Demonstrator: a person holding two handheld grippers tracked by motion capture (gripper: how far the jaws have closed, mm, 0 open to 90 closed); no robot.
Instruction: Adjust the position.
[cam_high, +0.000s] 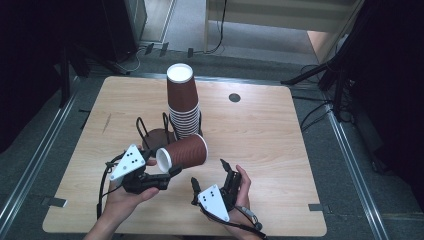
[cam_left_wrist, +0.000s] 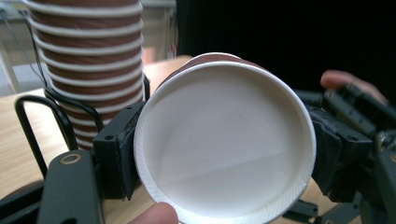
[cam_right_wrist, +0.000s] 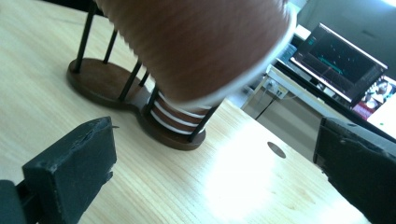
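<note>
My left gripper (cam_high: 170, 172) jaws clamping the brown paper cup (cam_high: 182, 151) sideways at its rim, my right gripper (cam_high: 209, 176) jaws gaping empty just beside it.

no text, label, brand or number can be read anywhere. the brown paper cup (cam_high: 183, 151) and the stacked cups (cam_high: 183, 102) are plain. the grey plates on the hand-held grippers carry only black dots, no letters. a monitor (cam_right_wrist: 337, 63) beyond the desk's far edge shows coloured graphics, too blurred to read.
</note>
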